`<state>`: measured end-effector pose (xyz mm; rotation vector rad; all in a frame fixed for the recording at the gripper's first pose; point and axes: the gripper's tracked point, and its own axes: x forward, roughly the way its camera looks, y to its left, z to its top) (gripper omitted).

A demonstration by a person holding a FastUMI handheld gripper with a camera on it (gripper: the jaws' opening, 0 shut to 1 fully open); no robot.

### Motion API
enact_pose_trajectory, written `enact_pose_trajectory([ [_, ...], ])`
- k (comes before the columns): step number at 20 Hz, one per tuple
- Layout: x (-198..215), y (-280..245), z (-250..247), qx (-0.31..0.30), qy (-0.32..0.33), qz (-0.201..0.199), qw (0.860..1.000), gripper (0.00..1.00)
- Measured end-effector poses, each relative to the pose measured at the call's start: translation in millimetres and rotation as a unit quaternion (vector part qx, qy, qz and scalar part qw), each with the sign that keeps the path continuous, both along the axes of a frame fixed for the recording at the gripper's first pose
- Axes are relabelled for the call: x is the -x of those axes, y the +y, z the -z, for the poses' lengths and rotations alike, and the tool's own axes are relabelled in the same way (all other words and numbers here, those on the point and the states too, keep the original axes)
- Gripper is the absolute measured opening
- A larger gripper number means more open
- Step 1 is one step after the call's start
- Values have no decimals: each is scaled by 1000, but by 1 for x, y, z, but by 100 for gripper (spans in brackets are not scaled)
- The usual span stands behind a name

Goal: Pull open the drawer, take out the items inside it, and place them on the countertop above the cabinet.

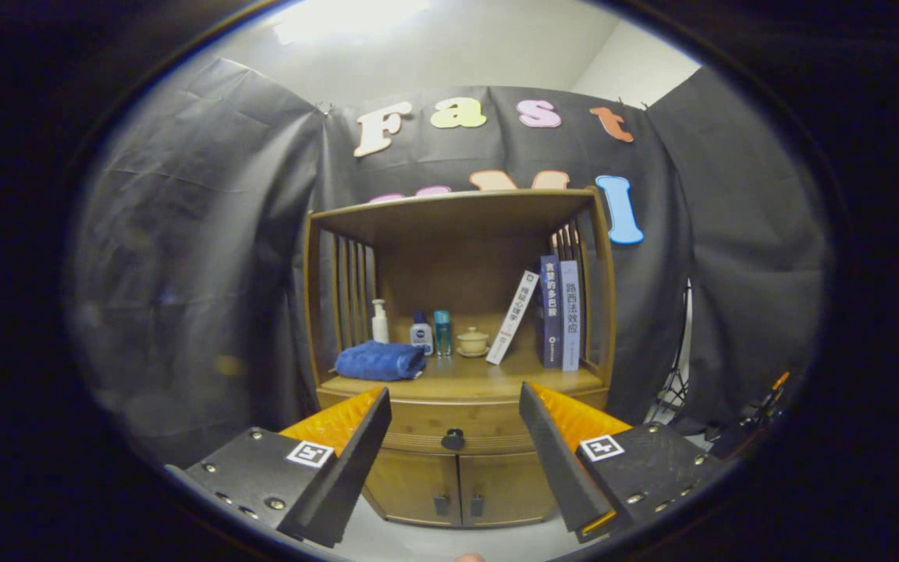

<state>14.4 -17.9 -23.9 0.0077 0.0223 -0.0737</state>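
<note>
A wooden cabinet (461, 468) stands ahead against the black cloth wall. Its drawer (426, 425) sits shut under the countertop (473, 378), with a dark round knob (453, 439) at its middle. My gripper (456, 406) is open, its two fingers spread wide a short way in front of the drawer. The knob shows in the gap between the fingers, well beyond them. Nothing is held. What lies inside the drawer is hidden.
On the countertop lie a folded blue towel (379, 361), a white pump bottle (379, 321), two small bottles (431, 334), a lidded cup on a saucer (472, 342) and three books (555, 316). Two lower doors (457, 488) are shut. A tripod (672, 390) stands at the right.
</note>
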Motion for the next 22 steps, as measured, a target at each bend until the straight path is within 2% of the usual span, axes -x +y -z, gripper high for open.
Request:
enact_pose_trajectory([
  [4, -10, -7, 13, 7, 4, 14, 1000, 99],
  [8, -20, -18, 9, 8, -21, 47, 999, 99],
  [10, -31, -17, 12, 13, -24, 49, 998, 99],
  [17, -89, -6, 66, 48, 8, 42, 998, 99],
  [22, -136, -2, 132, 26, 55, 30, 998, 99],
])
